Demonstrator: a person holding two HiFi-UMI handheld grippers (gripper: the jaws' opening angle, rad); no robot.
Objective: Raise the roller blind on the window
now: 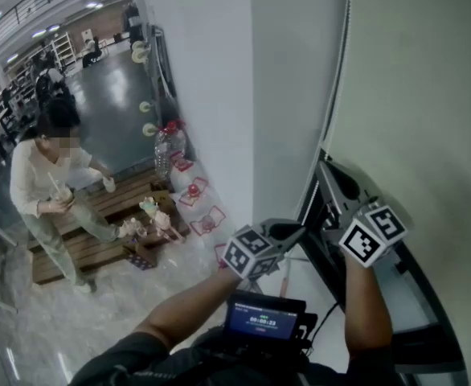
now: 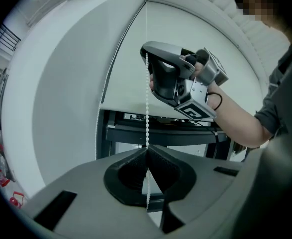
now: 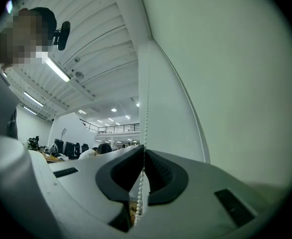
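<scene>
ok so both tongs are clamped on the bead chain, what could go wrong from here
1. The left tongs and right tongs pinch the thin bead chain only at their tips, so a hard pull may let beads slip through.
2. What looks like a second strand hangs close by; if the held one is the wrong side of the loop, the blind would lower, not rise.

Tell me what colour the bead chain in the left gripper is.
White. The bead chain shows best in the left gripper view, pinched by the left gripper.
</scene>
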